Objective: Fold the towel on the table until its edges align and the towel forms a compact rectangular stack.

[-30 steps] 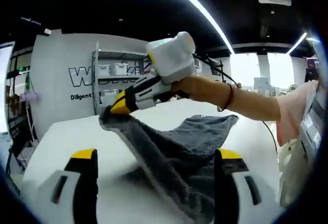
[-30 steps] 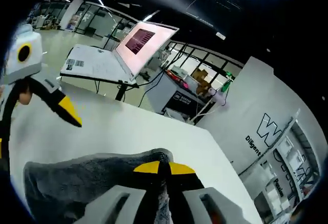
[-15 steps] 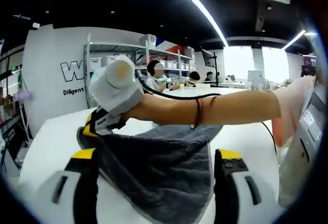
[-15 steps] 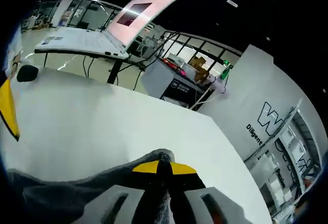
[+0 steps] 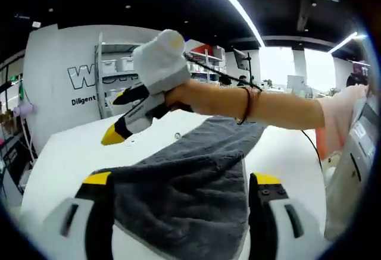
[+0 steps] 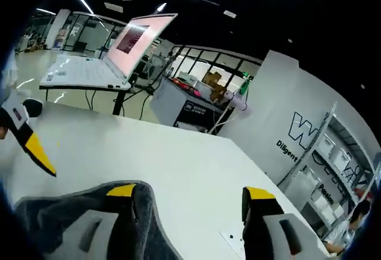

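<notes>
- Two views differing: left gripper view giving the grey towel (image 5: 184, 188) lying mostly flat on the white table (image 5: 65, 153), a doubled layer near the camera and a single strip running away toward the person's forearm (image 5: 262, 106); right gripper view giving only a rumpled near edge of the towel (image 6: 65, 212) low at the left, on the table (image 6: 155, 159).
- Showing, in the left gripper view alone, the wall lettering beside grey shelving (image 5: 113, 72) and bright windows at the far right.
- Showing, in the right gripper view alone, an open laptop (image 6: 113, 52) on a separate stand beyond the table edge, plus a grey cabinet (image 6: 178, 102) with cables.
- Catching the right gripper (image 5: 113, 135) in the left gripper view, hanging above the table clear of the towel, yellow tips low and to the left; jaws reading as close together from this angle, gap hard to make out.
- Seeing the right gripper (image 6: 190, 194) in its own view with jaws standing wide apart, nothing between them, the left one overlapping the towel edge; contact not clear.
- Hanging with jaws spread wide, the left gripper (image 5: 178, 182) framing the towel's near layer, gripping nothing; touching or not, impossible to tell.
- Entering the right gripper view at the far left, a yellow tip of the left gripper (image 6: 37, 152), rest cut off.
- Losing the towel's near end below the picture in the left gripper view.
</notes>
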The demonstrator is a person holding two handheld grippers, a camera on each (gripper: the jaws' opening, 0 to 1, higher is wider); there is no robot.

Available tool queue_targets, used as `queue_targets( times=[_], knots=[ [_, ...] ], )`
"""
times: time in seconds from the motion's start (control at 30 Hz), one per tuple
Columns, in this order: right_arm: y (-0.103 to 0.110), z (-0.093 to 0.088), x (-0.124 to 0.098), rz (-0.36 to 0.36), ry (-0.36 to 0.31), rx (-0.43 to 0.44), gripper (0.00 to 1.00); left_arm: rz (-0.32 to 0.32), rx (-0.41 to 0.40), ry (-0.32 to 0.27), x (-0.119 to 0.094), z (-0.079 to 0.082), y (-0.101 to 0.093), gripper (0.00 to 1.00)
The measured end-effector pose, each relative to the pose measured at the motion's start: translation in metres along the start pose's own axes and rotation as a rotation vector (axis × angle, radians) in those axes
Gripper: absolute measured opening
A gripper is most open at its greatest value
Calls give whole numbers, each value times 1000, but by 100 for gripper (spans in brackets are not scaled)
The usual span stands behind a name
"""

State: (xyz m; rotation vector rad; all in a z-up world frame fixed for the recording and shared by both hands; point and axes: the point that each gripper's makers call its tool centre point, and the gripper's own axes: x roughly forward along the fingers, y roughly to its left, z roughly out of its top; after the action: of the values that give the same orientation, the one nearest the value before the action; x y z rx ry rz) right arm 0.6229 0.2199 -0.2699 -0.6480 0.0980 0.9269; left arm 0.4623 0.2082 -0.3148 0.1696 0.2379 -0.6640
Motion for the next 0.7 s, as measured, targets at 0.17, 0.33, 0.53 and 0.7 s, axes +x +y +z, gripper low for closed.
queue_targets(
  times=[0.17,0.33,0.53,0.7],
  knots=[
    [-24,-11,-57,-14,3,28,90,-2,6,25,3,-5,-2,99],
    [-44,-29,-137,-29,1,34,99,-12,12,50,6,-10,-5,99],
    [-49,-63,-218,-28,23,91,99,-26,20,81,12,-17,-10,99],
    [-50,-105,-268,-30,106,116,99,-32,32,113,15,-23,-12,99]
  ],
)
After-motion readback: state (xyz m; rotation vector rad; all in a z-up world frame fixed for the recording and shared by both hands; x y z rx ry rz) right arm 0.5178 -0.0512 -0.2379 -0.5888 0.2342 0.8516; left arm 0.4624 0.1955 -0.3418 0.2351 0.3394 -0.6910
